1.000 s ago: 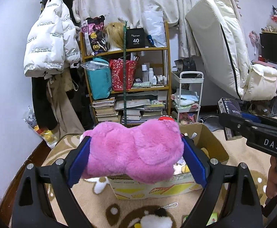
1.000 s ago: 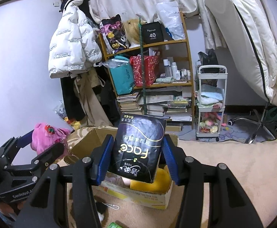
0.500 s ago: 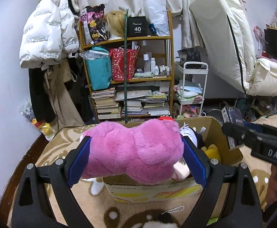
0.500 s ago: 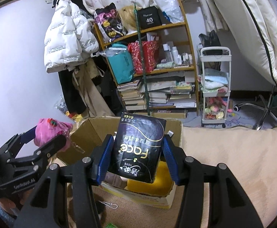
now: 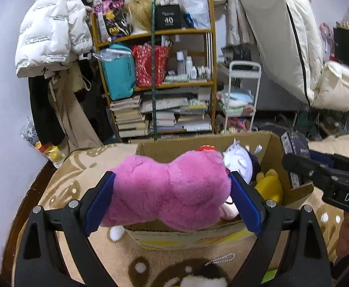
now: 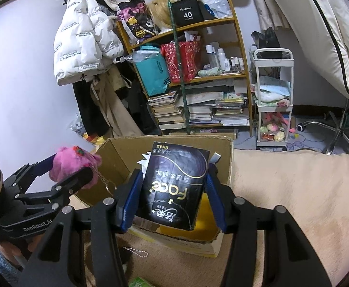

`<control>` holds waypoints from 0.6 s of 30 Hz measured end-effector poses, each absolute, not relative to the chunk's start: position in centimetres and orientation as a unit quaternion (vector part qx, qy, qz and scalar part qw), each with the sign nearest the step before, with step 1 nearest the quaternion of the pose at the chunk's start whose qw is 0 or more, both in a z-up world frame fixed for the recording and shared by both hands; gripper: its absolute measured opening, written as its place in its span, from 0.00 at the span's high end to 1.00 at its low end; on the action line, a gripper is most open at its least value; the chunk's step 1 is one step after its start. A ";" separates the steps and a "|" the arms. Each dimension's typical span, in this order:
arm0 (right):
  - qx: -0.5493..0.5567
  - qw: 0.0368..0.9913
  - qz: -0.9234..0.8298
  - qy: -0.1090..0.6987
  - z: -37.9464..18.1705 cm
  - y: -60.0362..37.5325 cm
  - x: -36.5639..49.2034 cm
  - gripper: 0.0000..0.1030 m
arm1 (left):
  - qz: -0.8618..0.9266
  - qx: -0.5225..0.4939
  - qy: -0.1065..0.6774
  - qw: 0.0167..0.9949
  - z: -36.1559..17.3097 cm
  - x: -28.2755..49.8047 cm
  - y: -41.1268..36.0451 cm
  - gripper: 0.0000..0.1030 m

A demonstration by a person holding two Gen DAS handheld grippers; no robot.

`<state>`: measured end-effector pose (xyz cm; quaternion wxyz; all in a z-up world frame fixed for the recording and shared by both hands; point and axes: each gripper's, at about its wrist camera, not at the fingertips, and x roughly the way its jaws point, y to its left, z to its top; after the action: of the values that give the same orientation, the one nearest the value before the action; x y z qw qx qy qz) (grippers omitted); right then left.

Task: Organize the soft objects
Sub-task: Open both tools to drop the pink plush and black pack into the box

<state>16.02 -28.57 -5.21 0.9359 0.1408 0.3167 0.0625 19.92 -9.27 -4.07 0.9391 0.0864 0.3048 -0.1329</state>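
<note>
Two hand-held grippers over one cardboard box (image 5: 273, 143): the left hand-held gripper (image 5: 172, 202) clamps a pink plush toy (image 5: 167, 193); the right hand-held gripper (image 6: 173, 197) clamps a black tissue pack (image 6: 174, 186). Beyond stands one bookshelf (image 6: 243, 71).

Left gripper (image 5: 172, 203) and right gripper (image 6: 173, 197): matte black plastic frames with triangular cutouts, silver screw heads at the joints, blue pads lining the inner fingers (image 5: 100, 203). Left one's body has white "GenRobot.AI" lettering in the right wrist view; right one's side shows white "DAS". Bit of bare skin behind each handle.
</note>
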 end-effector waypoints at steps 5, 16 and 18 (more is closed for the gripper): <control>0.147 0.931 0.069 0.327 -5.6 -28.6 16.4 0.43 | -0.122 0.093 0.304 0.940 -4.2 19.8 -8.8 0.03; 0.140 0.937 0.063 0.312 -5.0 -28.4 15.4 0.12 | -0.102 0.071 0.322 0.939 -3.1 19.2 -6.8 0.02; 0.134 0.941 0.063 0.305 -4.5 -28.1 15.0 0.11 | -0.099 0.070 0.321 0.939 -2.7 18.8 -6.4 0.02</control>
<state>15.02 -28.14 -4.46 0.9407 0.1344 0.3050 0.0631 18.78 -6.45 -2.71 0.9393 0.0704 0.3209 -0.0994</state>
